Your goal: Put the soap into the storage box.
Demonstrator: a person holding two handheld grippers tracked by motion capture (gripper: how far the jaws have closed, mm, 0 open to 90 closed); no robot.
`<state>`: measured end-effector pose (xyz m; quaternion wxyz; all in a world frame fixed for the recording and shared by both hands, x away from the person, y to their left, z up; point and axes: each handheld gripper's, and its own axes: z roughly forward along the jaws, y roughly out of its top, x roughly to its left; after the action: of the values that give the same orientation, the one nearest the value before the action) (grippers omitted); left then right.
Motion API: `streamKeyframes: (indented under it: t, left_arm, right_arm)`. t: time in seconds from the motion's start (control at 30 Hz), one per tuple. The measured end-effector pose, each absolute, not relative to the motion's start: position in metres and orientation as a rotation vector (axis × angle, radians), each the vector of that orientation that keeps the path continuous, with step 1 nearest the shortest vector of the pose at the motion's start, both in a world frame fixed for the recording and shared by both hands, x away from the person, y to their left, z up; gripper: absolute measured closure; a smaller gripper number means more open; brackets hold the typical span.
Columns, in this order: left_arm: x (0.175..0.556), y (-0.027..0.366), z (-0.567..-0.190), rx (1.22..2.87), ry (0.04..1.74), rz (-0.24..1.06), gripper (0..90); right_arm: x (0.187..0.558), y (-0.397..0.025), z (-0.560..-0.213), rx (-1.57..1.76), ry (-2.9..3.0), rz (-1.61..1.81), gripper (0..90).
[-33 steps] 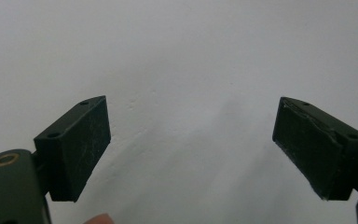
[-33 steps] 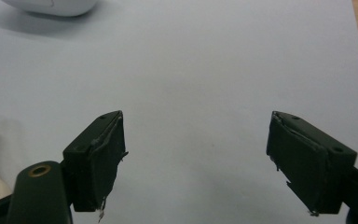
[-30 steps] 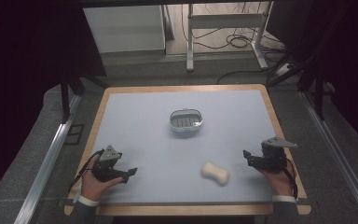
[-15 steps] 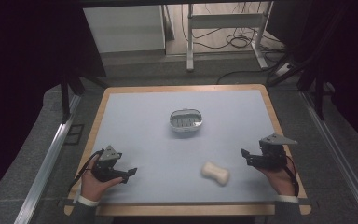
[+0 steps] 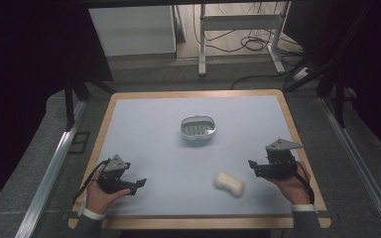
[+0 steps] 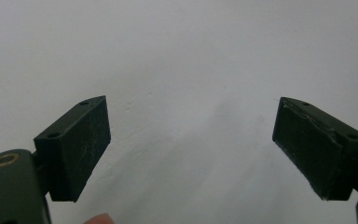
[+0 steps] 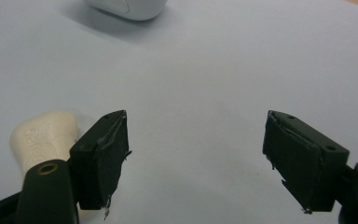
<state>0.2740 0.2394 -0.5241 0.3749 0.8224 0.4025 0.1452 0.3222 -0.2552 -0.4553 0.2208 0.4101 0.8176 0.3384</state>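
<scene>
Now both my grippers gape, empty. Soap bar [image 5: 228,184] lies at nine o'clock of right gripper [image 5: 254,167], long axis ten-to-four; left gripper [image 5: 138,184] farther.

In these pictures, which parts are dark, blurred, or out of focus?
High view: table evenly lit, surroundings nearly black, gripper detail coarse. Left gripper view: soft focus, faint shadows on the table between the open jaws. Right gripper view: soap near the left jaw slightly blurred; dish cut off at top, casting a soft shadow.
</scene>
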Motion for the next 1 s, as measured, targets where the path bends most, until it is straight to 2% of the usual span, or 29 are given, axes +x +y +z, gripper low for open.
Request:
streamKeyframes:
  t: [1.0]
  left_arm:
    - [0.274, 0.239, -0.524, 2.112, 1.030, 0.370, 11.6]
  right_arm:
    - [0.317, -0.203, -0.460, 0.955, 2.572, 0.804, 24.5]
